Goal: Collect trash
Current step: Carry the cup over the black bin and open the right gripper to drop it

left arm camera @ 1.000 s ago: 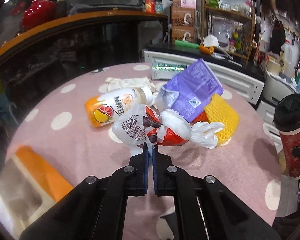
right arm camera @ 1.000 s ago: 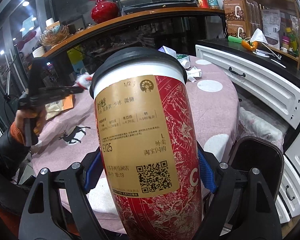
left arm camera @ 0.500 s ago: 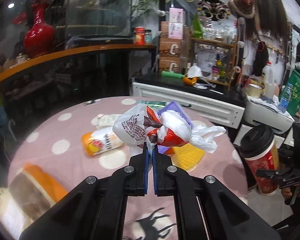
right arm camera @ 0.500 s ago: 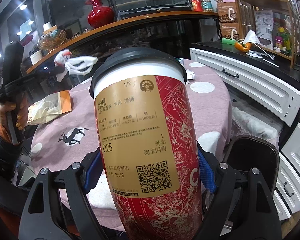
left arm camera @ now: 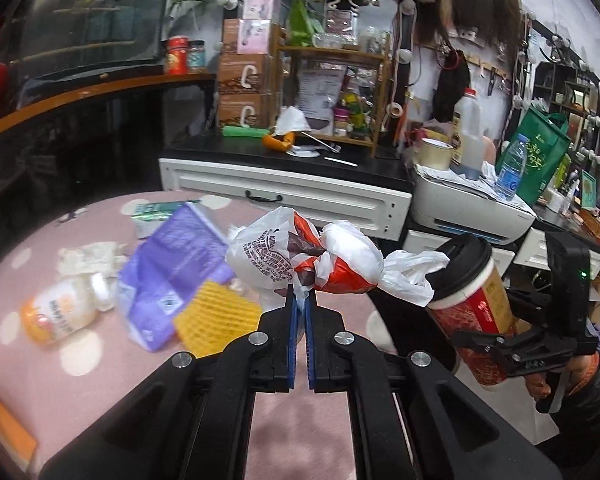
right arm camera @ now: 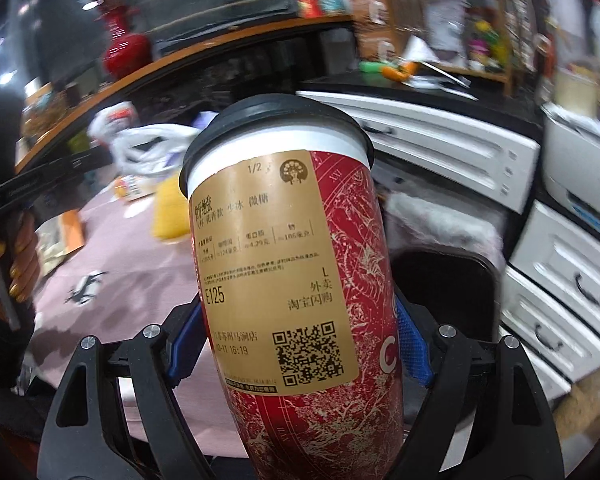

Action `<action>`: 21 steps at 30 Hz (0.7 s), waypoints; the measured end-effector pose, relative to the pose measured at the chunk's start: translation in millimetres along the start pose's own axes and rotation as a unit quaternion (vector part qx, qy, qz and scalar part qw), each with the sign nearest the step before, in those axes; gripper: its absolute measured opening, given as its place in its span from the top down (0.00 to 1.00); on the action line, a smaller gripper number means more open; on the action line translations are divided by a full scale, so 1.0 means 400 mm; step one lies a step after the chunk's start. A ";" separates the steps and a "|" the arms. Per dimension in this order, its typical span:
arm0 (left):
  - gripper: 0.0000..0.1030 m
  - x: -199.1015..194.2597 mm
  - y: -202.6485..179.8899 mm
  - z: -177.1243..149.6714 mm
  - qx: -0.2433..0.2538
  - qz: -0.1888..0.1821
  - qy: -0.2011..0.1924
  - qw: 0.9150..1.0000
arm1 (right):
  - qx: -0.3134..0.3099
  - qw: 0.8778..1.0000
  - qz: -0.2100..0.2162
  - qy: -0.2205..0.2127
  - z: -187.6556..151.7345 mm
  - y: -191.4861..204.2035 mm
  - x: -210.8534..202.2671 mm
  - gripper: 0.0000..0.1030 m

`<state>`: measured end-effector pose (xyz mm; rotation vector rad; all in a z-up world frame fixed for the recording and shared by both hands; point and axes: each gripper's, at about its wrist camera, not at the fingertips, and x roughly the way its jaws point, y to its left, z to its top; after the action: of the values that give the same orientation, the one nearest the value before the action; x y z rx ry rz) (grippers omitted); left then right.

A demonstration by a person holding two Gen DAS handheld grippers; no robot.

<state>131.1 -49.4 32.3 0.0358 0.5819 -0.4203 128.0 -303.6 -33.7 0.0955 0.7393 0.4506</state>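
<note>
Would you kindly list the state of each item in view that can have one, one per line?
Left gripper: shut on the knotted plastic bag, lifted clear of the table.
Right gripper: clamped on the red cup.
Red cup: lid on, tilted slightly.
Drink bottle: lying on its side, capped.
Purple packet: lying on the table.

Room's pretty cluttered tbh. There's a pink tablecloth with white dots (left arm camera: 80, 364) on the round table, and behind it a white drawer unit (left arm camera: 284, 196) with a black top. On that top sits a wooden shelf rack (left arm camera: 336, 92) crammed with little things, next to stacked brown boxes (left arm camera: 244, 92). Off to the right a white printer (left arm camera: 468, 208) has a water bottle (left arm camera: 510, 168) and a brown jug (left arm camera: 466, 136) standing on it, with a green tote bag (left arm camera: 540, 156) behind. A red vase (right arm camera: 126, 54) sits up on the curved wooden counter.
</note>
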 end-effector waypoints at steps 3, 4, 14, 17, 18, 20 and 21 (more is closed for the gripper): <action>0.95 0.032 -0.038 -0.003 0.007 -0.014 0.007 1.000 | 0.033 0.999 -0.031 0.019 -0.007 -0.078 0.030 0.23; 0.95 0.036 -0.046 -0.004 0.008 -0.019 0.008 1.000 | 0.047 0.997 -0.041 0.034 -0.011 -0.110 0.055 0.23; 0.95 0.116 -0.177 -0.001 0.038 -0.052 0.016 0.998 | 0.173 0.965 -0.086 0.176 -0.072 -0.311 0.341 0.23; 0.95 0.132 -0.185 -0.008 0.032 -0.060 0.024 0.997 | 0.215 0.949 -0.087 0.212 -0.103 -0.358 0.416 0.23; 0.95 0.141 -0.191 -0.010 0.034 -0.061 0.027 0.997 | 0.232 0.939 -0.078 0.243 -0.120 -0.376 0.459 0.23; 0.95 0.153 -0.202 -0.015 0.037 -0.059 0.033 0.997 | 0.257 0.918 -0.105 0.284 -0.147 -0.410 0.513 0.23; 0.95 0.158 -0.205 -0.018 0.038 -0.060 0.036 0.997 | 0.263 0.907 -0.125 0.306 -0.163 -0.427 0.547 0.23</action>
<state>142.6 -147.3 -0.8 0.0895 0.6412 -0.5601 287.9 -368.3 -260.4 0.3723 1.4656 0.0107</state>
